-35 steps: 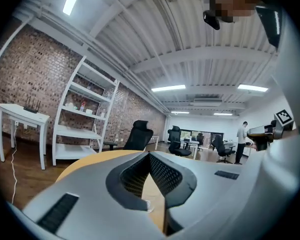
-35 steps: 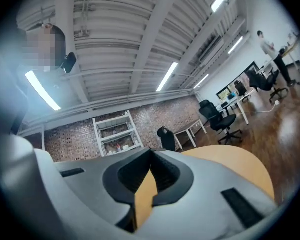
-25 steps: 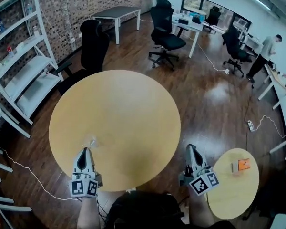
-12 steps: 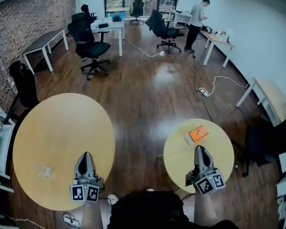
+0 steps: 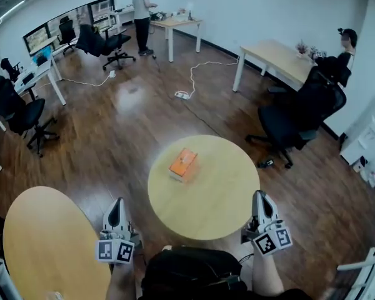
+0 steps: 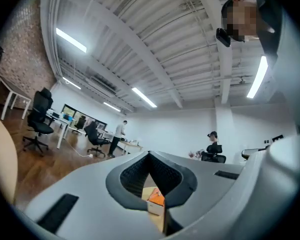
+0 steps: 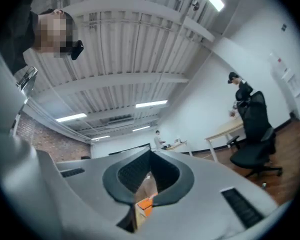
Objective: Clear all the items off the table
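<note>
An orange and white box [image 5: 183, 164] lies on the left part of a small round wooden table [image 5: 219, 199] in the head view. My left gripper [image 5: 117, 203] hangs shut and empty over the floor just left of that table. At the table's right rim my right gripper [image 5: 260, 197] is shut and empty too. In the left gripper view the box [image 6: 156, 200] shows through the gap behind the closed left gripper [image 6: 150, 154]. The right gripper view has the box [image 7: 145, 205] below the closed right gripper [image 7: 150, 152].
A larger round wooden table [image 5: 44, 249] fills the lower left. A black office chair [image 5: 297, 117] stands right of the small table, with desks [image 5: 281, 58] behind it. A cable and power strip [image 5: 182, 95] lie on the wood floor. A person [image 5: 140, 14] stands far back.
The head view has swung to the right: the large round table slid to the lower left and the small table with the orange box now lies between the grippers. Both grippers stayed shut.
</note>
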`<control>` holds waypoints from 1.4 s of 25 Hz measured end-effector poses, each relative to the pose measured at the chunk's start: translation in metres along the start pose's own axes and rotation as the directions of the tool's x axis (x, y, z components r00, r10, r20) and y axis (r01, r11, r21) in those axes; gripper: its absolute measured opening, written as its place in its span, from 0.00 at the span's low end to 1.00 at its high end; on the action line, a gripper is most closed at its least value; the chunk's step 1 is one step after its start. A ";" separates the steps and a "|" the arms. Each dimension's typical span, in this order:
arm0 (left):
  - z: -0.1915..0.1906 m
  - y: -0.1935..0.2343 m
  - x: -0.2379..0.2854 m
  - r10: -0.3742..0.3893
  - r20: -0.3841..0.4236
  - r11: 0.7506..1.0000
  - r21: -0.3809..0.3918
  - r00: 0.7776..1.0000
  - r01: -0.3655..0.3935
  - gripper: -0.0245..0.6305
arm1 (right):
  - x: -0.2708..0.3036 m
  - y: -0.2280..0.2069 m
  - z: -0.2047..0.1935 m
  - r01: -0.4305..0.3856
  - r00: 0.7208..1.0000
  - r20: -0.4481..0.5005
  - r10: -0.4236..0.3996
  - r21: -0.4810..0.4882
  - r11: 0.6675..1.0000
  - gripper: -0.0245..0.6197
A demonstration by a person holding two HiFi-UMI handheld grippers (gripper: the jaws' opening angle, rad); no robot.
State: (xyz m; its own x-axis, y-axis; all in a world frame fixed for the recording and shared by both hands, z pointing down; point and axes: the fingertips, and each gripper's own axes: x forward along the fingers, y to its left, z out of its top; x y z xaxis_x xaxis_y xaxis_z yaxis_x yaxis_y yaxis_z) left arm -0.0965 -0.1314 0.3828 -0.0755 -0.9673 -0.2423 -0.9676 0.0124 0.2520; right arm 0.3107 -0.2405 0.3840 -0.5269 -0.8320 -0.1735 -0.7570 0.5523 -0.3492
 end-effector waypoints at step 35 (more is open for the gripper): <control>-0.065 -0.009 0.114 -0.328 -0.179 0.943 -0.119 0.927 0.311 0.04 | -0.018 0.004 -0.031 0.354 0.926 -0.071 -0.370 -0.174 0.919 0.04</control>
State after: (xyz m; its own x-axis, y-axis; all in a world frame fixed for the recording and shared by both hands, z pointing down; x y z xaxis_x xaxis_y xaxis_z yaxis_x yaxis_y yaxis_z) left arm -0.0809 -0.2586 0.4139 0.2908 -0.9465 -0.1399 -0.9072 -0.3192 0.2739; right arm 0.3054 -0.2213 0.4145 -0.2355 -0.9713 0.0342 -0.9493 0.2223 -0.2222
